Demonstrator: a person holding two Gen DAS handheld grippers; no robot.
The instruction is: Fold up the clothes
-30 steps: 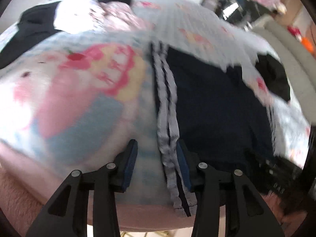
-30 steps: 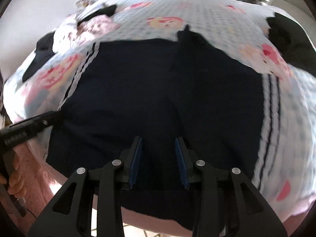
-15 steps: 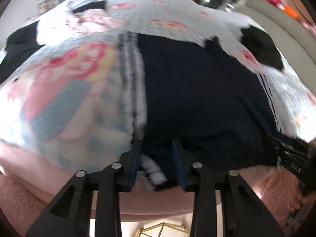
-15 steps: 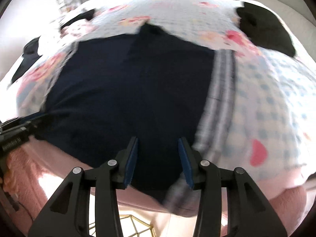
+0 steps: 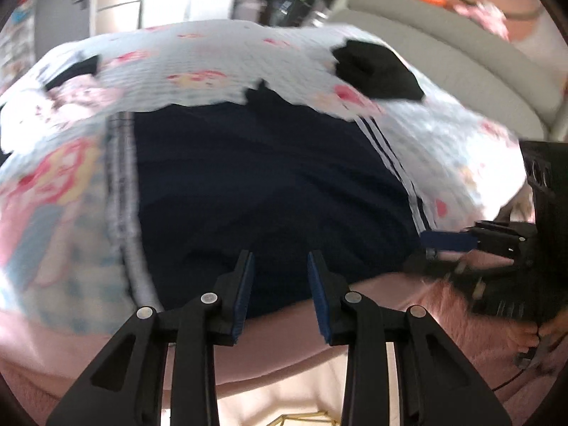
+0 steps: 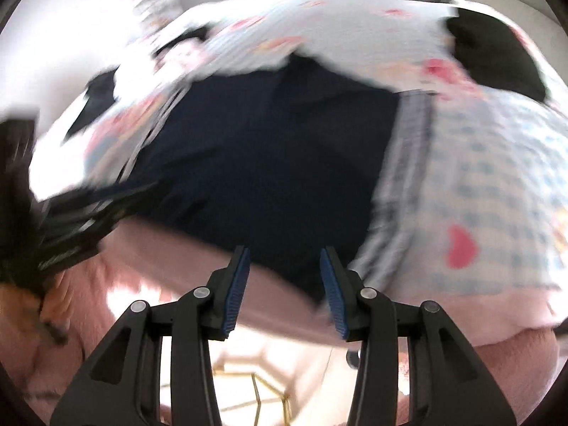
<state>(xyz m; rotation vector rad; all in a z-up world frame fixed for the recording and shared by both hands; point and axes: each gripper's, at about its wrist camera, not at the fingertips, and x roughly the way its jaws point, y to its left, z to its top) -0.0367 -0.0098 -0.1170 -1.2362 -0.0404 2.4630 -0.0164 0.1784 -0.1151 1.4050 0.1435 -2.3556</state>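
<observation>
navy shorts point(image 5: 269, 184) flat, left gripper point(image 5: 280, 294) jaws now empty; right gripper point(image 6: 284, 284) back

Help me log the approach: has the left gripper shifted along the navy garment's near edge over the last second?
Yes. The left gripper moved rightward: earlier it straddled the striped left seam; now it sits open over the navy garment middle.

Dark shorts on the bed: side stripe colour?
White stripes on the navy shorts, clearest in the left wrist view.
</observation>
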